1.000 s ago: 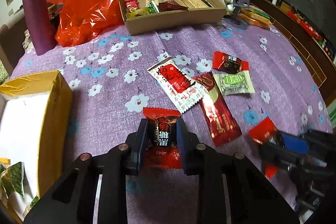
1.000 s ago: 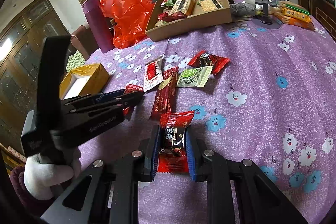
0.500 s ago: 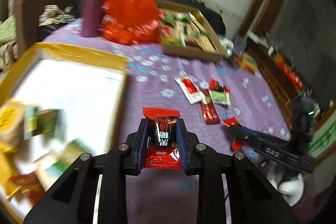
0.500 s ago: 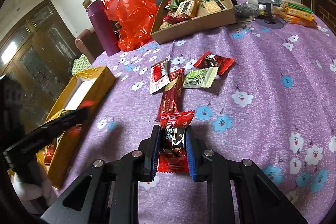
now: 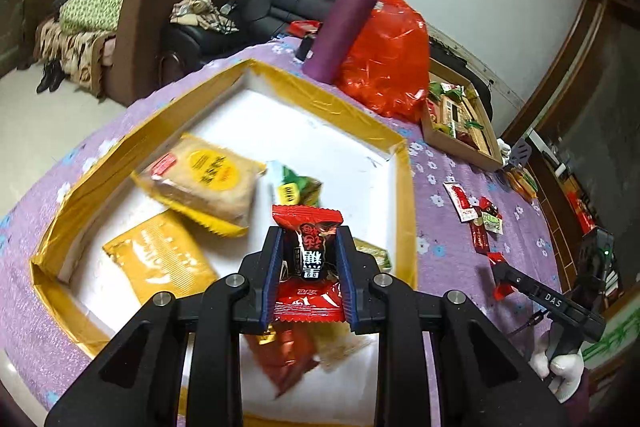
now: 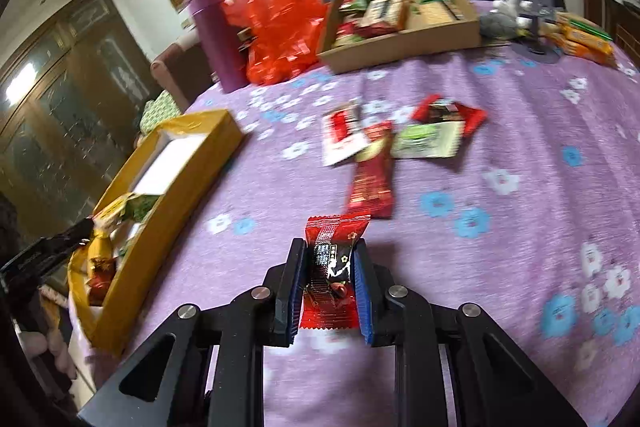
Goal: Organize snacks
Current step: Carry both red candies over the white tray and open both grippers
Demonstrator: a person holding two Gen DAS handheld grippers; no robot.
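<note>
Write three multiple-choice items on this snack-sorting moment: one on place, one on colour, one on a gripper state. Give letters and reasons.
1. The left gripper hovers over:
A. the yellow box
B. the brown tray
C. the floor

2. The tall bottle is:
A. green
B. purple
C. white

3. The right gripper is:
A. open and empty
B. shut on a green packet
C. shut on a red candy

Key: 1 A, the box's white floor and snacks lie beneath the fingers; 2 B, purple in both views; 3 C, the red wrapper sits pinched between the fingers.
</note>
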